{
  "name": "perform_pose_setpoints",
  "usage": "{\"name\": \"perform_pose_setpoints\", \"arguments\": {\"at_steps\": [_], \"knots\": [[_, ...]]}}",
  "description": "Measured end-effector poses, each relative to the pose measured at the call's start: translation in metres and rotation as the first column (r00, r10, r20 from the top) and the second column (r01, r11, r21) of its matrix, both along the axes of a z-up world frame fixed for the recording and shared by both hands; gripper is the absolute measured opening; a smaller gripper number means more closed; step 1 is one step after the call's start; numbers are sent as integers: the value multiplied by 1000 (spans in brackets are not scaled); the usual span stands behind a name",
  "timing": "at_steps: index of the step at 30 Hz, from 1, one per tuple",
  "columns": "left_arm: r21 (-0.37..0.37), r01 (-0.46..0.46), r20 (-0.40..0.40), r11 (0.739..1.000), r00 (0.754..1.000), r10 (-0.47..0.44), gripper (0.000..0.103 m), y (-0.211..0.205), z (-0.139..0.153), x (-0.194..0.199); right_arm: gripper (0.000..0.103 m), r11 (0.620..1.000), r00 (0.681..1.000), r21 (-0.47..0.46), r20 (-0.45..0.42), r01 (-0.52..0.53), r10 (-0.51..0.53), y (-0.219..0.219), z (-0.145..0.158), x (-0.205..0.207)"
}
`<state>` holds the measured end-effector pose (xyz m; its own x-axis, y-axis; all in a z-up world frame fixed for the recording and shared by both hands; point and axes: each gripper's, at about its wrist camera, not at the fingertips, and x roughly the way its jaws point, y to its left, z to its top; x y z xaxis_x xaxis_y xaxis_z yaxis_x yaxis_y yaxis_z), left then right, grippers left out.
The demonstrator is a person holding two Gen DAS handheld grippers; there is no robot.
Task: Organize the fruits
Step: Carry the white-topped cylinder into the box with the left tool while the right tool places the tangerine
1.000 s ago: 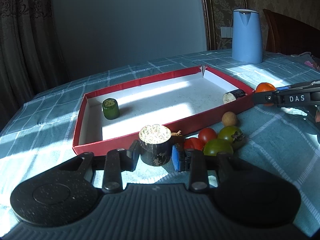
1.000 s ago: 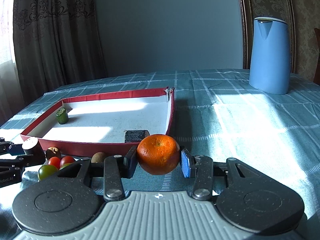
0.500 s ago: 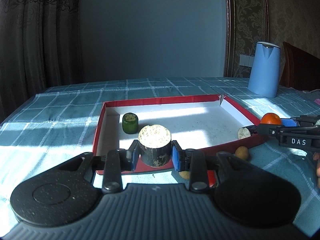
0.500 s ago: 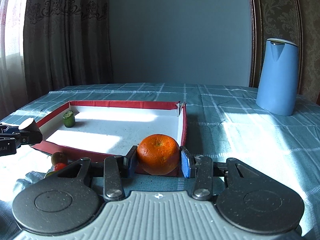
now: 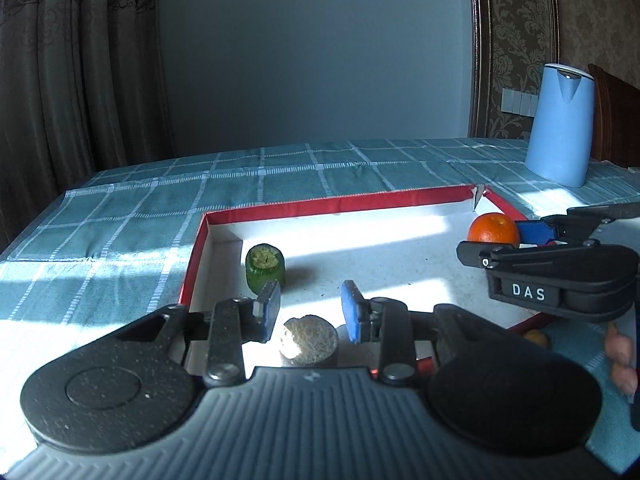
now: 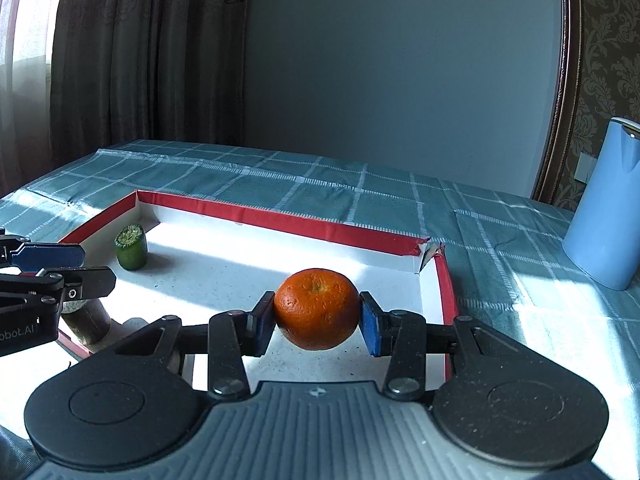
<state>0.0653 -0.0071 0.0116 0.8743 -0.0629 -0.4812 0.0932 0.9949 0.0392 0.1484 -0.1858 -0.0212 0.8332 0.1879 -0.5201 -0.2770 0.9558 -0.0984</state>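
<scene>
Nearby, a green chunk (image 6: 131, 253) and kettle (image 6: 604, 204) flank the tray (image 6: 276, 220).

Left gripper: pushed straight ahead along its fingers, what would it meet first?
Probably the green cucumber piece, slightly left of the left gripper line; otherwise the red tray far wall. Depth is unclear.

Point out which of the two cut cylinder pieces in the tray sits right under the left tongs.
The dark-skinned piece with the pale cut top, below the open left tongs. The green piece stands farther back, near the tray's left wall.
</scene>
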Motion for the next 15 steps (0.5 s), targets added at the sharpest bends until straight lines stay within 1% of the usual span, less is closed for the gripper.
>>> {"name": "perform_pose_setpoints", "arguments": {"at_steps": [4,8,10,11,12,15], "knots": [[8,-10,-9,1000,1000,10,30,0,-1,11,43,1000,999,-14,-29,15,-15,3,-5,13],[20,-15,-6,1000,1000,15,31,-1,-2,12,43,1000,996,9,-85,25,-24,2,-10,26],[20,-12,-2,1000,1000,13,37,-1,-2,11,43,999,994,28,-109,35,-32,-1,-12,31],[20,-15,5,1000,1000,14,44,-1,-2,11,44,999,993,27,-114,39,-35,0,-13,33],[21,-19,14,1000,1000,19,49,-1,-1,10,44,999,992,22,-118,41,-38,0,-14,35],[13,-21,17,1000,1000,21,55,0,0,9,44,999,990,31,-132,43,-38,-2,-16,37]]}}
